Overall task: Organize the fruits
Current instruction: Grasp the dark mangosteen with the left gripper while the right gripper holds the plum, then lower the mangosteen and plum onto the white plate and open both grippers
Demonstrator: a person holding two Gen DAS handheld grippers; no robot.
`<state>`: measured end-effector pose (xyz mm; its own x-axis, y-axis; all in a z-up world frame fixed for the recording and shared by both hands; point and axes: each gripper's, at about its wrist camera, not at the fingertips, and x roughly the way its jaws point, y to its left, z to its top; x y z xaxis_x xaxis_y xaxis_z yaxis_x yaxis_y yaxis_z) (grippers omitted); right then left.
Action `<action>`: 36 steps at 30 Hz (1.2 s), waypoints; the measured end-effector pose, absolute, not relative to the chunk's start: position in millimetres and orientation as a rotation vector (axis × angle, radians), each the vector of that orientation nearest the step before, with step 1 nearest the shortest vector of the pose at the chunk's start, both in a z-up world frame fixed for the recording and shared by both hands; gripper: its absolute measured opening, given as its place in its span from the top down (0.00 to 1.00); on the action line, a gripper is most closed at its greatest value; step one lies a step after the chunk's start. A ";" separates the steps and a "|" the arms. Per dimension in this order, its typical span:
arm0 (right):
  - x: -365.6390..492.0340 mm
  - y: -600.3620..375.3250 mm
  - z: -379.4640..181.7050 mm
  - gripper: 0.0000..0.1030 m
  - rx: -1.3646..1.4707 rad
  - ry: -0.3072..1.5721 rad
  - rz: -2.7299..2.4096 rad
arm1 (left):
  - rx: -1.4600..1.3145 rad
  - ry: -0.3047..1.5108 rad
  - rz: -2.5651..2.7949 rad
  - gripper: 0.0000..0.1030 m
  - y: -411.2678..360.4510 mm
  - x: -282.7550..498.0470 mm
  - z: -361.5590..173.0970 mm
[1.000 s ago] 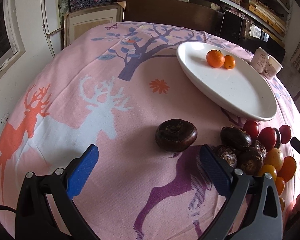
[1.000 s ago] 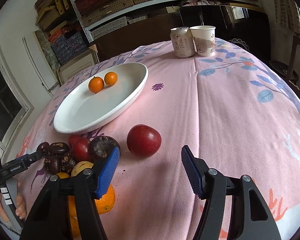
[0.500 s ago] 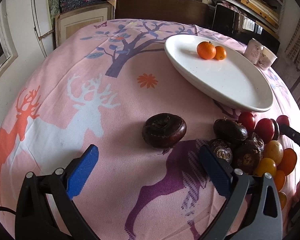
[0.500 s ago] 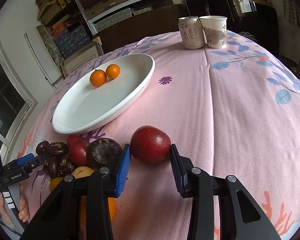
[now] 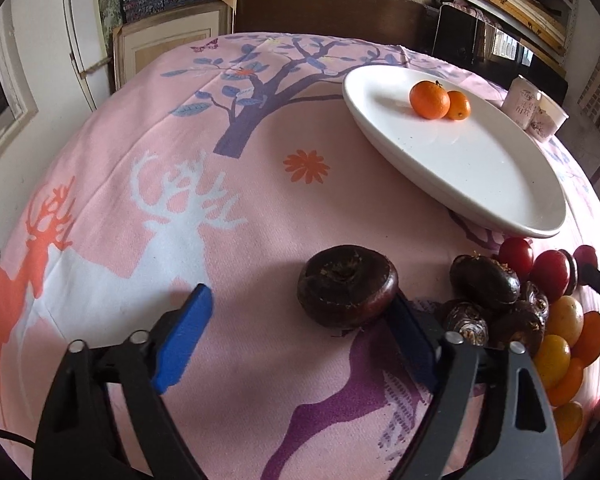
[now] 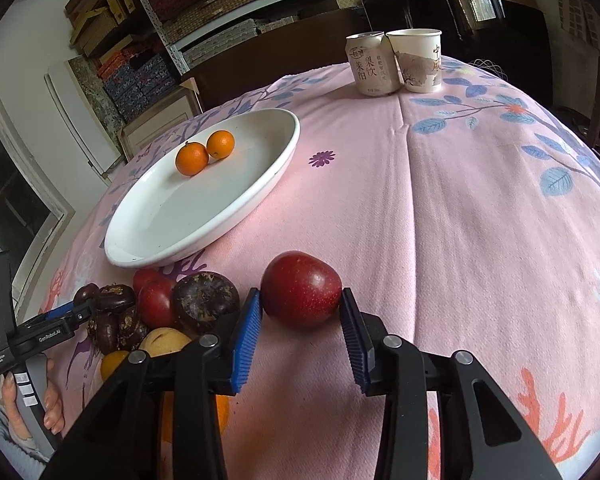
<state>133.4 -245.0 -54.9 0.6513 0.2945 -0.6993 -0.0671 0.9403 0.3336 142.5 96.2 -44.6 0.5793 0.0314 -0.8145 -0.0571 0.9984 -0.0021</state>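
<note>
left gripper (image 5: 300,316): jaws have just been closing around the dark round fruit (image 5: 348,286); the right pad looks to touch the fruit's side, the left pad stands clear of it, so it is not yet clamped and reads as open.
dark round fruit: lies on the pink tablecloth (image 5: 260,208) between the left gripper's fingers, close against the right one, just left of the fruit pile (image 5: 540,304).
right gripper (image 6: 300,322): closed on the red plum (image 6: 302,294), one blue pad pressing each side; the plum sits on the cloth.
red plum: between the right gripper's fingertips, just right of the fruit pile as that camera sees it.
fruit pile: dark, red, yellow and orange fruits heaped together, to the right of the left gripper and to the left of the right gripper, just in front of the plate's near rim.
white plate (image 6: 260,184): ahead of both grippers, beyond the pile; two small oranges (image 6: 204,152) sit touching each other near its far end.
can (image 6: 370,64) and paper cup (image 6: 418,60): upright, side by side and touching, far ahead of the right gripper at the table's far edge.
hand (image 6: 40,400): grasps the left gripper's handle, at the lower left of the right camera's view.
</note>
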 end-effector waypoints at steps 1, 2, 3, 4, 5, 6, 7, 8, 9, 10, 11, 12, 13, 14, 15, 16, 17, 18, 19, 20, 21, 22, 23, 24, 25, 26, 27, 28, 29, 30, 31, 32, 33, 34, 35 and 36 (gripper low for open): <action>133.2 -245.4 -55.0 0.61 0.293 0.839 0.209 | -0.009 0.946 0.044 0.32 91.7 141.2 -44.2; 133.4 -246.3 -55.2 0.61 0.296 0.839 0.209 | 0.007 0.940 0.032 0.41 87.6 139.3 -43.5; 133.2 -247.0 -55.5 0.61 0.298 0.839 0.209 | 0.014 0.935 0.017 0.49 84.8 137.8 -42.8; 132.9 -247.6 -55.6 0.61 0.301 0.839 0.209 | 0.015 0.930 0.007 0.54 83.4 135.9 -41.7; 132.7 -248.0 -55.7 0.61 0.302 0.839 0.208 | 0.010 0.926 -0.004 0.63 82.9 134.6 -40.5; 132.5 -248.5 -55.7 0.61 0.303 0.838 0.207 | 0.006 0.921 0.000 0.63 83.6 133.8 -39.6; 132.1 -248.7 -55.7 0.61 0.304 0.838 0.206 | -0.002 0.915 0.001 0.63 85.3 133.4 -38.4; 132.0 -249.1 -55.7 0.61 0.306 0.837 0.205 | -0.014 0.910 -0.004 0.63 87.3 133.1 -36.9; 131.9 -249.4 -55.7 0.61 0.306 0.837 0.205 | -0.026 0.901 -0.010 0.63 88.5 132.1 -35.0; 131.8 -249.6 -55.8 0.61 0.306 0.837 0.205 | -0.031 0.885 -0.014 0.63 88.8 130.1 -31.7; 131.4 -249.9 -55.7 0.61 0.307 0.835 0.204 | -0.033 0.866 -0.019 0.63 88.4 127.9 -28.1; 130.9 -250.4 -55.4 0.61 0.308 0.833 0.202 | -0.033 0.848 -0.025 0.63 87.8 125.6 -24.3; 130.2 -250.9 -54.8 0.61 0.309 0.829 0.199 | -0.034 0.833 -0.031 0.63 87.0 122.5 -20.5; 128.8 -251.4 -53.5 0.61 0.309 0.821 0.197 | -0.037 0.822 -0.038 0.63 86.0 119.7 -16.8; 126.3 -251.9 -51.1 0.61 0.309 0.808 0.194 | -0.041 0.812 -0.047 0.63 85.0 117.7 -13.3; 122.8 -251.9 -48.1 0.61 0.308 0.790 0.194 | -0.047 0.804 -0.055 0.63 83.8 117.2 -9.3; 119.1 -251.5 -44.5 0.61 0.308 0.770 0.199 | -0.058 0.802 -0.066 0.63 82.8 118.8 -5.4; 115.9 -250.7 -39.9 0.61 0.310 0.746 0.208 | -0.073 0.807 -0.081 0.63 81.5 122.4 -1.5; 114.3 -250.2 -34.1 0.61 0.315 0.724 0.217 | -0.085 0.812 -0.099 0.63 79.2 126.9 2.2; 113.0 -248.8 -27.8 0.61 0.319 0.701 0.227 | -0.094 0.814 -0.115 0.63 75.9 133.0 6.3; 113.3 -246.3 -20.9 0.61 0.319 0.681 0.239 | -0.094 0.812 -0.120 0.63 72.0 140.3 11.1; 115.3 -242.2 -13.2 0.61 0.313 0.666 0.255 | -0.084 0.806 -0.118 0.63 66.1 147.7 15.1; 119.7 -236.7 -5.8 0.61 0.304 0.660 0.271 | -0.075 0.800 -0.116 0.63 60.8 155.4 18.8; 126.2 -230.7 1.2 0.61 0.294 0.661 0.283 | -0.067 0.795 -0.117 0.63 54.4 163.4 21.8; 134.9 -223.0 6.8 0.61 0.283 0.666 0.297 | -0.062 0.794 -0.123 0.63 48.0 171.3 23.2; 144.0 -215.2 11.0 0.61 0.274 0.670 0.310 | -0.060 0.794 -0.130 0.63 42.5 178.2 23.4; 153.2 -206.0 13.6 0.61 0.264 0.672 0.321 | -0.060 0.795 -0.138 0.63 37.3 184.7 22.4; 161.8 -197.6 13.8 0.61 0.251 0.673 0.327 | -0.059 0.799 -0.145 0.62 32.5 190.7 19.5; 168.9 -189.3 11.8 0.61 0.240 0.673 0.328 | -0.053 0.807 -0.154 0.62 28.3 196.2 15.1; 175.9 -182.0 7.9 0.61 0.232 0.674 0.333 | -0.042 0.815 -0.160 0.61 25.1 199.7 10.9; 182.8 -175.5 2.0 0.61 0.220 0.681 0.339 | -0.021 0.822 -0.159 0.58 22.7 202.5 6.6; 187.6 -170.4 -3.6 0.59 0.205 0.703 0.345 | -0.002 0.825 -0.150 0.47 21.8 204.4 3.0; 190.1 -167.7 -8.2 0.58 0.191 0.722 0.351 | 0.007 0.829 -0.141 0.31 22.0 206.0 0.9; 189.8 -167.7 -10.7 0.56 0.185 0.726 0.357 | 0.004 0.829 -0.137 0.27 23.6 206.4 0.2; 188.2 -171.1 -9.9 0.52 0.196 0.715 0.348 | -0.006 0.824 -0.138 0.24 25.4 206.2 1.7; 185.4 -176.5 -7.7 0.45 0.217 0.696 0.339 | -0.019 0.820 -0.144 0.24 27.9 205.1 4.4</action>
